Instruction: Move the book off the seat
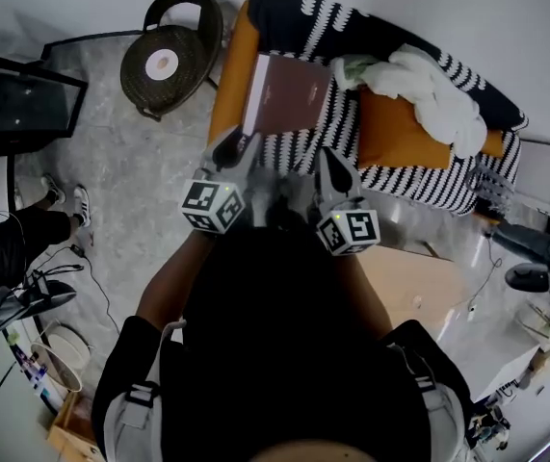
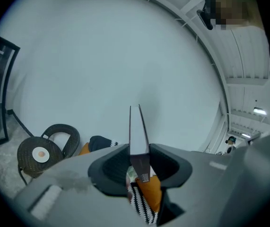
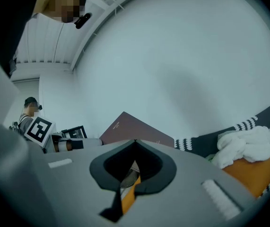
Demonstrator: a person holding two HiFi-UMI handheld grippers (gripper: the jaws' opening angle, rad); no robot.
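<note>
**Book [image 1: 289,94] held above sofa [image 1: 400,186] seat**

The maroon book [image 2: 138,131] is seen tilted in the air over the striped sofa, not resting on it. It is clamped edge-on between the jaws of the left claw [image 2: 138,157]. The jaws of the right claw [image 3: 135,143] are drawn together at the book's lower edge; a grip there cannot be made out.

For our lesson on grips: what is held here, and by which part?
The left gripper clamps the flat maroon book at its near edge.
</note>
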